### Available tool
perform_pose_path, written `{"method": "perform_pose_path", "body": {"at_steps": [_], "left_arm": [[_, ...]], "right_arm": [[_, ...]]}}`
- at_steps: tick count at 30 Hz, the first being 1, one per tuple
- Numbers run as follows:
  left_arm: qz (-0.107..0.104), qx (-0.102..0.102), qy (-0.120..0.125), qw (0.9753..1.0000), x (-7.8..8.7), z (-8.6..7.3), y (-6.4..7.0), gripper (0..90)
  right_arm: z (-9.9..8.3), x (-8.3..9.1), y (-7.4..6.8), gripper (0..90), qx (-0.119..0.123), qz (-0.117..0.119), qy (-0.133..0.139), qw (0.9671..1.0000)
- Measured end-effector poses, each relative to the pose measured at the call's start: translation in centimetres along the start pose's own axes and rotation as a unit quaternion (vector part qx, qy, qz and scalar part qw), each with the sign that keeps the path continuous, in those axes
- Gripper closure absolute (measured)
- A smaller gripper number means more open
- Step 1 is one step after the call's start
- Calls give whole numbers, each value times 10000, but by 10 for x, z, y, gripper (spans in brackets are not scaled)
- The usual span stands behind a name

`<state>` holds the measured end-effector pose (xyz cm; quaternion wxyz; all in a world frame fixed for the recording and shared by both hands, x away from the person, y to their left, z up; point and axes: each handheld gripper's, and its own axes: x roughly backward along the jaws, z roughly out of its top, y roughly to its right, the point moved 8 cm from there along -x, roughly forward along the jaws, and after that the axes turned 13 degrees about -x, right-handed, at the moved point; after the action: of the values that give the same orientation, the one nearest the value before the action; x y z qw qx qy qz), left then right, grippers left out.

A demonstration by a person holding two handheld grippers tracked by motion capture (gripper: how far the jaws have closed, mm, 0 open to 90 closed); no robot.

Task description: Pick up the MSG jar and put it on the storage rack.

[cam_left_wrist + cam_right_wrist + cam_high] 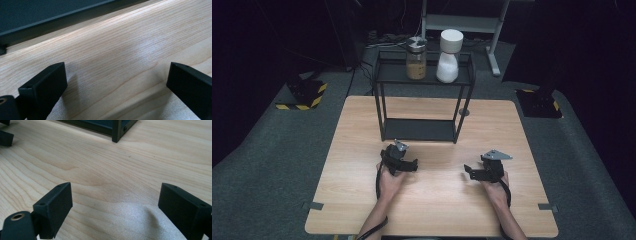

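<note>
Two containers stand at upper centre of the high view on the top tier of a black metal shelf point(382, 75): a glass jar point(416, 59) of tan contents and, just beside it, a white jar point(448, 56). Both sit near the rim, so a careless reach could topple either. Left hand-held gripper point(411, 164) and right hand-held gripper point(469, 171) rest low over the tabletop point(362, 115), jaws spread, holding nothing; no task thing is named.
</note>
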<state>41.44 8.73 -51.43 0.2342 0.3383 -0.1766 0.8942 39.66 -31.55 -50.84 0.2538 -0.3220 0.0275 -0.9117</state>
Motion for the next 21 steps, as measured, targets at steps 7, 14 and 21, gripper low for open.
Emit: {"method": "perform_pose_path", "body": {"at_steps": [7,14,21], "left_arm": [[-1,1,0,10000,0,0,0,29],[-5,11,5,10000,0,0,0,30],[18,5,-9,10000,0,0,0,28]], "right_arm": [[3,-3,3,115,-161,-27,-131,9998],[7,-6,5,112,-256,-19,-317,9992],[8,-8,7,112,-313,10,-389,9988]]}}
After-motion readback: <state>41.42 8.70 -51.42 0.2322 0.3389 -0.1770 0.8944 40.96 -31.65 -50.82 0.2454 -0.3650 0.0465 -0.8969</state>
